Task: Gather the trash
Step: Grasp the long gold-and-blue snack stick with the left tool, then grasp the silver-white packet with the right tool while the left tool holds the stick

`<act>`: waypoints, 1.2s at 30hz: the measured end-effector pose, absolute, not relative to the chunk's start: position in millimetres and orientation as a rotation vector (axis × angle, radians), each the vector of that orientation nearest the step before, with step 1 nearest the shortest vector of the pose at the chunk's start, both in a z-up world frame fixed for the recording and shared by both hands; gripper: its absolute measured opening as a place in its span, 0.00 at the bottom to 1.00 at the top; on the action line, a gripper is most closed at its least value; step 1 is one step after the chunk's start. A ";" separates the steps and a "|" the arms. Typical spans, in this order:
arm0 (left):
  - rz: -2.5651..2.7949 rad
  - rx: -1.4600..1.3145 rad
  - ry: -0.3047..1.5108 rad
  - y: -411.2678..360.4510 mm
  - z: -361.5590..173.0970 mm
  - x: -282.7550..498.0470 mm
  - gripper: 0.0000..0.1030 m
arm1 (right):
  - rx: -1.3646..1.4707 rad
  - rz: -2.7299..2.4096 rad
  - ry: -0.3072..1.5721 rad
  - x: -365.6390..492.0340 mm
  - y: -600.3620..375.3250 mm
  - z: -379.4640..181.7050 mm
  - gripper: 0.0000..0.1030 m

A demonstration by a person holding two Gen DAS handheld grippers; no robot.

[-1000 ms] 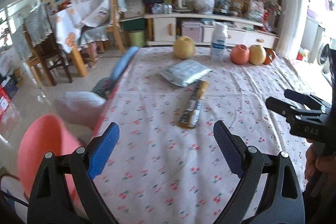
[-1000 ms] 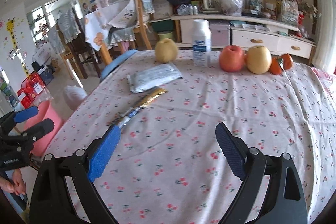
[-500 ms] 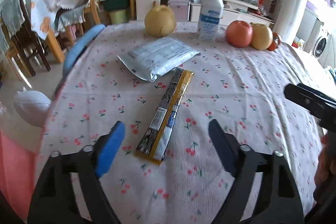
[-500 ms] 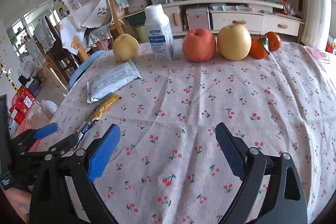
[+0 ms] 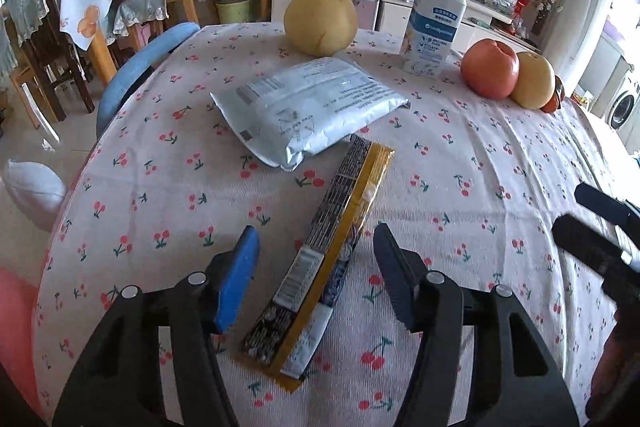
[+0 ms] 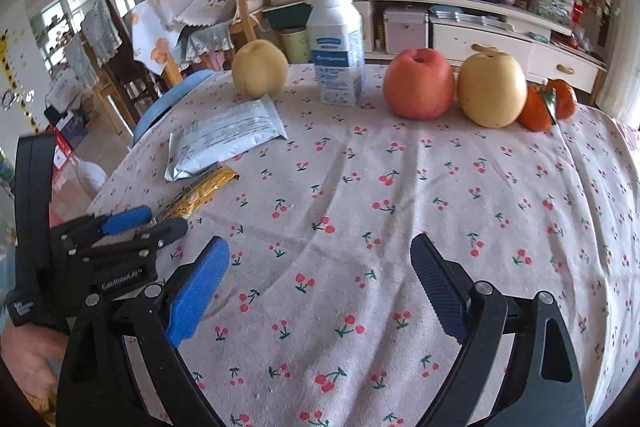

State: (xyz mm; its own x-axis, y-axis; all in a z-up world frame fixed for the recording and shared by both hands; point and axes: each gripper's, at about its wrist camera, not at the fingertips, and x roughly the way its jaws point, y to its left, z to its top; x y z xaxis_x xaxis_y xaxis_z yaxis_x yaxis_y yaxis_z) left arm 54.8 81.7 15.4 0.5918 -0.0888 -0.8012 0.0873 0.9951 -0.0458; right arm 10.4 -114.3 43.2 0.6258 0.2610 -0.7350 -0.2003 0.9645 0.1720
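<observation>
A long yellow and black snack wrapper (image 5: pixel 340 223) lies flat on the cherry-print tablecloth (image 5: pixel 500 155), and its near half is between the jaws of my left gripper (image 5: pixel 316 247). Those jaws are closing, and a gap shows between each pad and the wrapper. A crumpled silver pouch (image 5: pixel 308 107) lies just beyond the wrapper's far end. In the right wrist view the left gripper (image 6: pixel 162 221) reaches in from the left over the wrapper (image 6: pixel 204 189), with the pouch (image 6: pixel 224 139) behind. My right gripper (image 6: pixel 320 247) hangs open over bare cloth, with nothing between its fingers.
Along the table's far edge stand a yellow pear (image 5: pixel 320 21), a white milk bottle (image 5: pixel 436 23), a red apple (image 5: pixel 490 69), a second pear (image 5: pixel 534 81) and oranges (image 6: pixel 536 107). A blue chair (image 5: pixel 148 67) and a pink bin (image 5: pixel 12 327) are at the left.
My left gripper came forward and down until the wrapper lay between its jaws, which narrowed a good deal. My right gripper moved closer to the fruit and stayed open.
</observation>
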 end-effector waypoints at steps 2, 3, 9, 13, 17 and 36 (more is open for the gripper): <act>-0.105 0.004 0.927 78.9 15.0 56.3 0.57 | 0.064 0.274 0.859 12.4 -110.9 41.4 0.89; -0.106 0.020 0.924 76.2 14.7 56.1 0.56 | 0.060 0.278 0.862 13.4 -109.3 40.1 0.89; -0.090 0.028 0.891 73.3 14.1 54.1 0.43 | 0.083 0.288 0.881 21.2 -105.5 32.8 0.88; -0.106 0.002 0.887 74.3 14.5 52.7 0.32 | 0.144 0.307 0.895 29.5 -105.5 30.5 0.88; -0.130 -0.106 0.895 87.7 16.1 51.1 0.26 | 0.197 0.309 0.906 41.0 -105.6 29.2 0.88; 0.018 -0.346 0.835 202.4 31.1 30.3 0.20 | -0.167 0.436 0.807 167.4 60.2 60.4 0.82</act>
